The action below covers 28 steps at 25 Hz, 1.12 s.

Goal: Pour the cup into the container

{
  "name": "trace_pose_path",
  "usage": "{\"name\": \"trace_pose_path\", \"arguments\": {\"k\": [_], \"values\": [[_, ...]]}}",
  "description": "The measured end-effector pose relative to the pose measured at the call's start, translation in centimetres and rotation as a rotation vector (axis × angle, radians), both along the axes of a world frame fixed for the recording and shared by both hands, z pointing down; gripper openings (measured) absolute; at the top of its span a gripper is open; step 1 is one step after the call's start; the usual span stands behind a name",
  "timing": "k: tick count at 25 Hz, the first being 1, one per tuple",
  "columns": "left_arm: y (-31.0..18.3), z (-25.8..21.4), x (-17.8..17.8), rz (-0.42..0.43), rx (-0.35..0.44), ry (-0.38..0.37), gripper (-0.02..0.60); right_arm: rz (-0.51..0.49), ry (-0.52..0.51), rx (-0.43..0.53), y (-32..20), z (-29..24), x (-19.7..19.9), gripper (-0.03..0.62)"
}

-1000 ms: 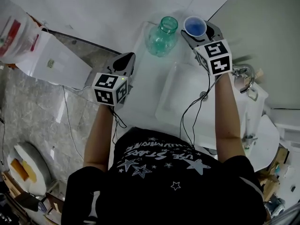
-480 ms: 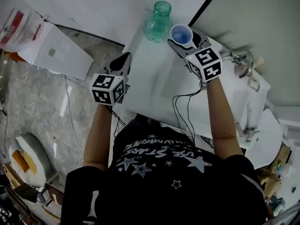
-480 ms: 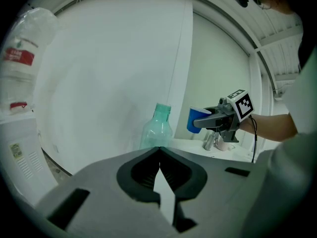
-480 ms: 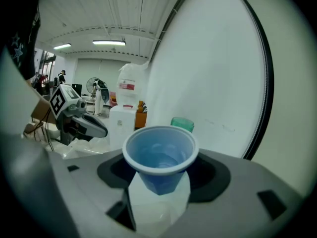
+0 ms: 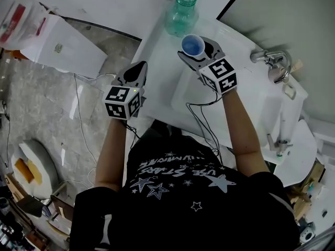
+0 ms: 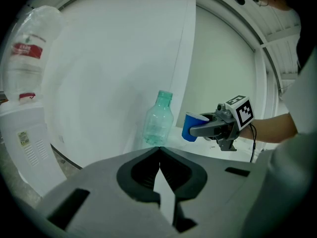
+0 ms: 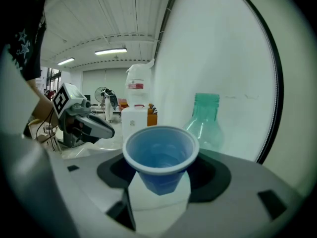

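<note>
Close in, the left gripper [image 5: 138, 68] has its fingers pinched fully together with nothing between them. It hangs by the left edge of the white counter [image 5: 157, 61]. Off to the right of those fingers, the right gripper [image 5: 194, 49] is clamped on the blue cup [image 5: 193, 45]. The two jaws press the cup's lower body from either side and its rim stands clear above them. The cup sits upright, mouth up; whether anything is inside I can't tell. Below and behind these fingers is the white basin [image 5: 184, 99]. Look further on! Ahead of the right fingers and a shade to their right stands the clear green bottle [image 5: 182, 12]. It is upright on the counter against the white wall, neck open, near the cup but apart from it. From the left fingers the bottle lies straight ahead, with the cup just to its right.
</note>
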<state>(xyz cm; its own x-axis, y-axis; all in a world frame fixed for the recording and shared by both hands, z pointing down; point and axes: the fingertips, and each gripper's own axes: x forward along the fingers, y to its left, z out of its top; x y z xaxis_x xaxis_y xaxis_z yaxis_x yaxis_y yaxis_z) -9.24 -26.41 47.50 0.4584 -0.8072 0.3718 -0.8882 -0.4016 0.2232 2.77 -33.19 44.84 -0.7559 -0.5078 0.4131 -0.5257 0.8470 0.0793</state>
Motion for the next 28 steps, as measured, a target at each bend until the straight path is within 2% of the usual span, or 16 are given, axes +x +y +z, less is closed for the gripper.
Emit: {"name": "trace_pose_path", "arguments": {"k": [9,14,28], "values": [[-0.2,3.0,-1.1,-0.006,-0.056,0.0,0.011,0.001,0.002,-0.066,-0.6,5.6,-2.1,0.301],[-0.6,4.4,-1.7,-0.007,-0.088,0.008,0.011,-0.026,0.04,-0.091,-1.1,8.2,-3.2,0.302],[-1.6,5.9,-2.6,0.018,-0.11,-0.005,0.011,-0.058,0.035,-0.1,-2.1,10.9,-5.2,0.302]]}}
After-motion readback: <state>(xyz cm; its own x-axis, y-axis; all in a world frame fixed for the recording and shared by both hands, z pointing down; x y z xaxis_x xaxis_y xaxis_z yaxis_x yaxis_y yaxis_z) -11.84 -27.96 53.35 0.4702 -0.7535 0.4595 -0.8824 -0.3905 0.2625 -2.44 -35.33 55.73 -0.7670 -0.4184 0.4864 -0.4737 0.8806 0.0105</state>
